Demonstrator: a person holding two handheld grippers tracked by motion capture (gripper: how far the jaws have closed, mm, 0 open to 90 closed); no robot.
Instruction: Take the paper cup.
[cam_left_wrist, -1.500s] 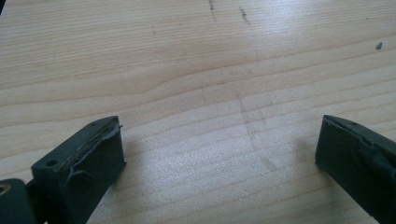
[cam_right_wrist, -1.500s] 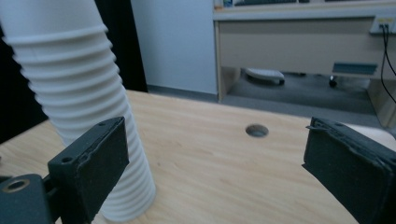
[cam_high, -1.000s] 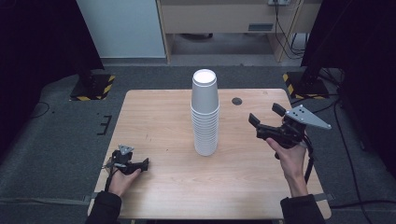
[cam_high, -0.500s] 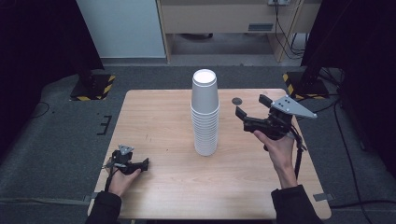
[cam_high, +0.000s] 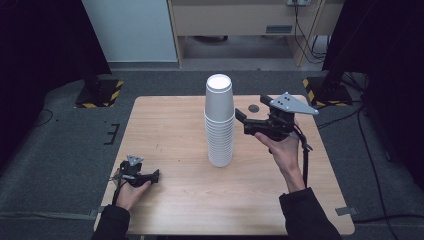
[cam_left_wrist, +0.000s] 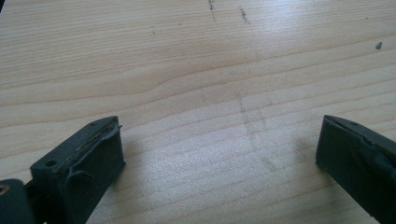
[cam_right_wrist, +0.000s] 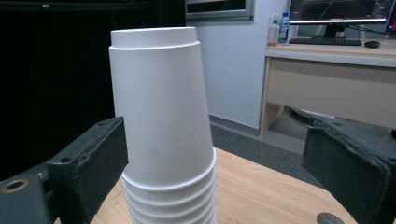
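A tall stack of white paper cups (cam_high: 219, 122), nested upside down, stands upright near the middle of a wooden table (cam_high: 165, 125), a little toward the far edge. A small dark disc (cam_high: 254, 108) lies on the table near the far edge, beyond the right tongs.

The stack is narrow and tall, so it would likely tip if struck off-centre. The right tongs (cam_high: 250, 121), held in the air just to the right of the stack at about its upper half, point toward it; a sideways push from one jaw before the other meets the cups could topple the column. A grip on the top cup alone might also drag the tightly nested cups below up with it.

In the right gripper view, the right tongs' jaws are spread wide, one on each side of the top cup (cam_right_wrist: 159, 102), with a gap on both sides. They hold nothing and do not appear to touch the cups.

The left tongs (cam_high: 150, 176) rest low near the table's near left corner, well apart from the stack. Their jaws are also spread wide over bare wood, gripping nothing.
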